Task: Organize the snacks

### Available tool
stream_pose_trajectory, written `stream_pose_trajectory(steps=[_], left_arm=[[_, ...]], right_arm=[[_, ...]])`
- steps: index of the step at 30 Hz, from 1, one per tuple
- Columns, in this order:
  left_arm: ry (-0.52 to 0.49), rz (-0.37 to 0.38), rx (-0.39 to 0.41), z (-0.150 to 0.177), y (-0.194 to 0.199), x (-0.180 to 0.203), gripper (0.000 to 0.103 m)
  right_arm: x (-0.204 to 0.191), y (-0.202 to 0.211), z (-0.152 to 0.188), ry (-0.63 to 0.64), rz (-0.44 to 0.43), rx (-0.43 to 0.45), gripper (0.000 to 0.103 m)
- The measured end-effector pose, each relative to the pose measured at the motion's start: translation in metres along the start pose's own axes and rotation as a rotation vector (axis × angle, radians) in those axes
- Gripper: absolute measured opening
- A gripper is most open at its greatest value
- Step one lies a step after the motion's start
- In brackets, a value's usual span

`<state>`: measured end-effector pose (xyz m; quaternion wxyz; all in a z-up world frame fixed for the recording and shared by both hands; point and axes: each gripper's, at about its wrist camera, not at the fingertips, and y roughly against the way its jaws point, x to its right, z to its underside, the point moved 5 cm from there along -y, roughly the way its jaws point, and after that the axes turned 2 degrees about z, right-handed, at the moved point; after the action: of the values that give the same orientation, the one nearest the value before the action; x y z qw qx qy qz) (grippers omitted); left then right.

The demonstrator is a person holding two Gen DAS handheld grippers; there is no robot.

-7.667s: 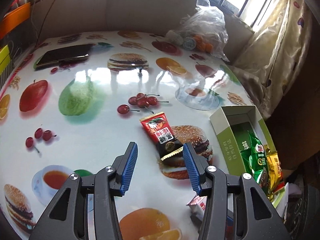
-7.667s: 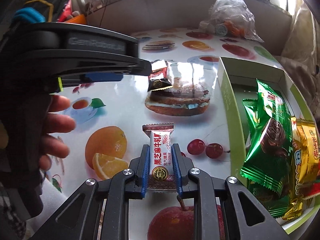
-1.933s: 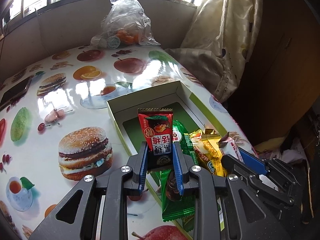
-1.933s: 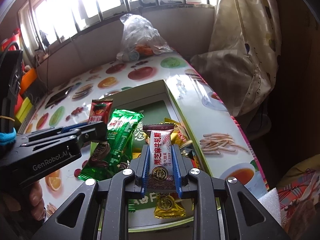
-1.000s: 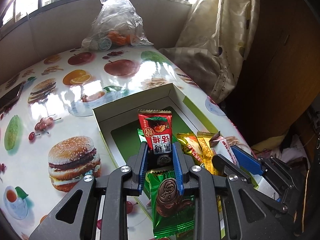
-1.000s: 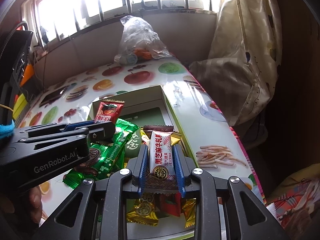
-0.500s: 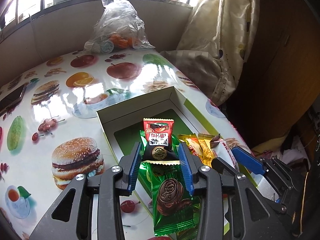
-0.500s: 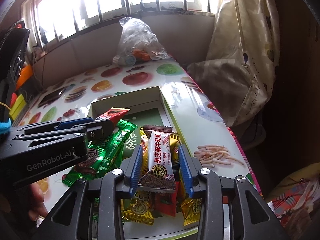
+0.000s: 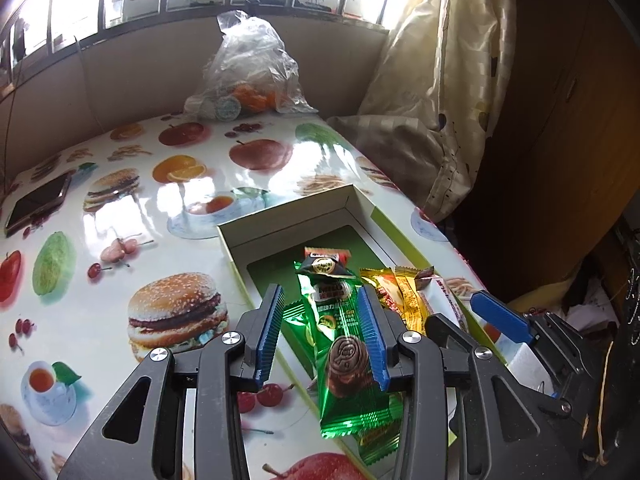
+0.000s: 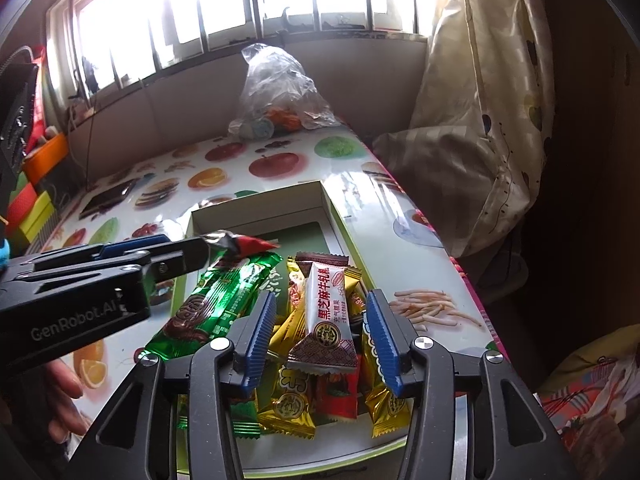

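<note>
Counter [image 9: 100, 312]: food-print cover, box [image 9: 280, 224] of snacks
Left gripper [image 9: 320, 332]: jaws apart, empty
Right gripper [image 10: 324, 336]: jaws just widened, white candy bar [image 10: 326, 316] loose between

Daylight is streaming through a barred window [image 10: 256, 4] running along the far wall [image 9: 132, 76], glaring off a glossy table [image 9: 120, 200] printed with fruit and burgers. A clear plastic bag [image 9: 250, 72] is sitting at the table's far edge, against the wall. A phone [image 9: 38, 202] is lying on the table's left side. A cream curtain [image 9: 452, 92] with dark spots is hanging at the right, its lower part bunching against the table's corner. Dark wooden furniture [image 9: 560, 140] is standing beyond the curtain, in shadow. Coloured boxes [image 10: 34, 196] are stacking up at the far left.
</note>
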<state>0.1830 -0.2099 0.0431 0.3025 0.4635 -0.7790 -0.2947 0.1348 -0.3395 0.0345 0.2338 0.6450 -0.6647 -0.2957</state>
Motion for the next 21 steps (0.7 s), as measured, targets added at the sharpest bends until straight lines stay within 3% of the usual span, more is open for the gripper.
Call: stream_pose_trajectory(steps=[11, 21], left_arm=[[-0.001, -0.016, 0.040, 0.007, 0.028, -0.003, 0.040], [-0.018, -0.067, 0.062, 0.035, 0.057, -0.005, 0.040]], right_arm=[[-0.002, 0.021, 0.004, -0.011, 0.004, 0.029, 0.050], [-0.007, 0.045, 0.016, -0.007, 0.010, 0.046, 0.050]])
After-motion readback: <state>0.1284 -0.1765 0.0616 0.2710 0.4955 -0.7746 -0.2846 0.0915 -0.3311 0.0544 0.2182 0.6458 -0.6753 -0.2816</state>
